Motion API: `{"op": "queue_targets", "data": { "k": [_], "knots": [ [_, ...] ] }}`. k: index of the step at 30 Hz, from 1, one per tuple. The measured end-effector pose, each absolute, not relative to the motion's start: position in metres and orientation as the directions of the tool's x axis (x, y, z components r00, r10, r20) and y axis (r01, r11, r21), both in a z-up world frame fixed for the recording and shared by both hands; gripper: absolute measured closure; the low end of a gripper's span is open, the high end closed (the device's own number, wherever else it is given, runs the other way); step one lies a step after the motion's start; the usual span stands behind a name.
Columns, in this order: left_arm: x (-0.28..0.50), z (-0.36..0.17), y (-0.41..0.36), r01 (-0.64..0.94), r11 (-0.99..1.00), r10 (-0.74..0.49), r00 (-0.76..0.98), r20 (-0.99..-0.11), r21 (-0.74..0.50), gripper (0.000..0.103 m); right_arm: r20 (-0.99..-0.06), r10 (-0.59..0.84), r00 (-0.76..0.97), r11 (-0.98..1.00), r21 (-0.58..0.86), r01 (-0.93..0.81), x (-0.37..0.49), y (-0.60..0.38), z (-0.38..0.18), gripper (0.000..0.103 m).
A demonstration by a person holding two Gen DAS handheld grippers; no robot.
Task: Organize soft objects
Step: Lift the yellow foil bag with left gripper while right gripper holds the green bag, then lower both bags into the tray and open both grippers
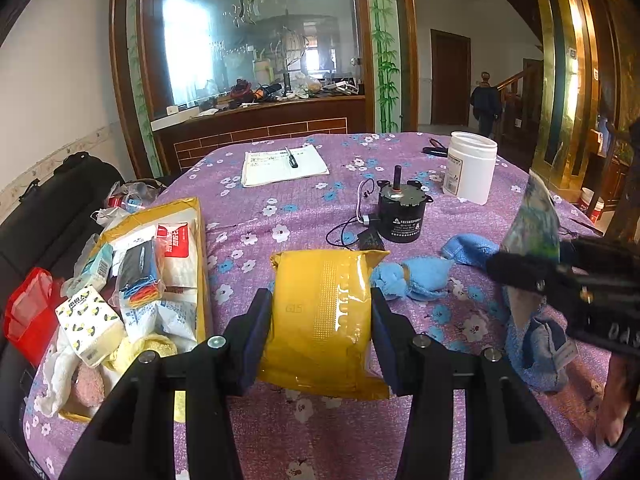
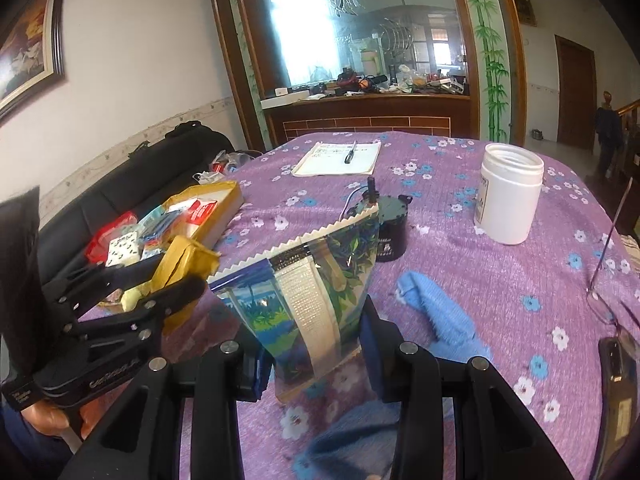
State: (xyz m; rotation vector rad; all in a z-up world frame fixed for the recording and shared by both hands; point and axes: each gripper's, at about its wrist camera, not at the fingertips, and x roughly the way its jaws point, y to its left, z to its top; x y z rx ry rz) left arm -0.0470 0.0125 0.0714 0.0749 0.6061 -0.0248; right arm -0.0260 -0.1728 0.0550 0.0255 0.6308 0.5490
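My left gripper [image 1: 322, 316] is shut on a yellow tissue pack [image 1: 324, 320] and holds it just above the purple tablecloth; the pack also shows in the right wrist view [image 2: 180, 268]. My right gripper [image 2: 312, 344] is shut on a green-and-blue printed soft pack [image 2: 316, 292] with a zigzag top edge, held upright; that pack also shows at the right in the left wrist view [image 1: 534, 224]. A cardboard box [image 1: 192, 216] at the table's left holds several soft packs and cloths. Blue cloths [image 1: 416, 276] lie between the grippers.
A black motor [image 1: 402, 216] with a cable, a white jar [image 1: 470, 166], and a notepad with a pen [image 1: 280, 164] stand further back. Glasses [image 2: 612, 304] lie at the right edge. A black sofa [image 2: 132, 184] is left of the table.
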Motion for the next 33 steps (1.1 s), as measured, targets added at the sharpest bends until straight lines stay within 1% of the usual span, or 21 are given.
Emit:
{"op": "queue_targets", "data": {
  "k": [12, 26, 33],
  "knots": [
    [-0.053, 0.076, 0.013, 0.033, 0.995, 0.024, 0.849, -0.528, 0.099, 0.056, -0.57, 0.492, 0.658, 0.862, 0.216, -0.458, -0.035, -0.168, 0.048, 0.062],
    [-0.066, 0.088, 0.043, -0.012, 0.998, 0.043, 0.869, -0.493, 0.067, 0.056, -0.573, 0.532, 0.624, 0.836, 0.239, -0.494, -0.041, -0.138, 0.05, 0.062],
    [-0.072, 0.095, 0.068, -0.055, 0.998, 0.065, 0.879, -0.473, 0.034, 0.056, -0.581, 0.546, 0.604, 0.82, 0.224, -0.527, -0.042, -0.114, 0.055, 0.062]
  ]
}}
